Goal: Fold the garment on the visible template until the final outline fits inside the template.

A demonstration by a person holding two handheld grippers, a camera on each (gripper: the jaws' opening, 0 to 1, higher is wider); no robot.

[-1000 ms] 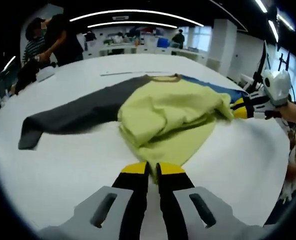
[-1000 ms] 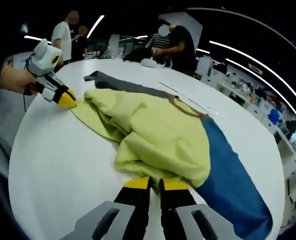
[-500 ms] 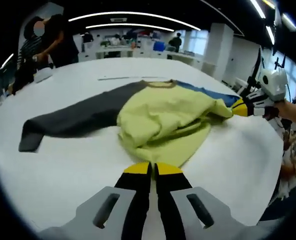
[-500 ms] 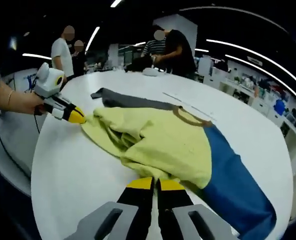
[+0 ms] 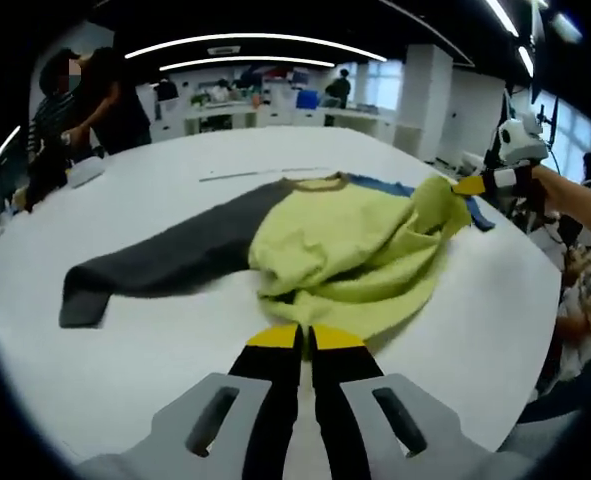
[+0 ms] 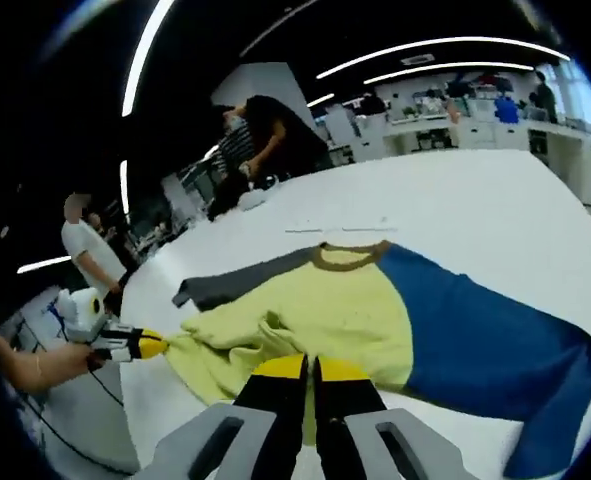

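Both my grippers, left gripper (image 5: 302,338) and right gripper (image 6: 308,368), clench the yellow hem of the garment (image 5: 350,245) bunched on the white table (image 5: 165,330); uneven pulling could skew the fold or slide it off-template.

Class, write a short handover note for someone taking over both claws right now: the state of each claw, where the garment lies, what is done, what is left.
Left claw: shut on the yellow hem of the garment, low at the near edge of the white table.
Right claw: shut on the yellow hem at the other side, holding it raised.
Garment: neck away from the left claw, grey sleeve flat to one side, blue sleeve flat to the other, yellow body bunched in the middle.
Done: hem gripped at both ends and partly brought up.
Left: lay the hem fold flat, fold both sleeves in, check the outline against the template, which I cannot make out.
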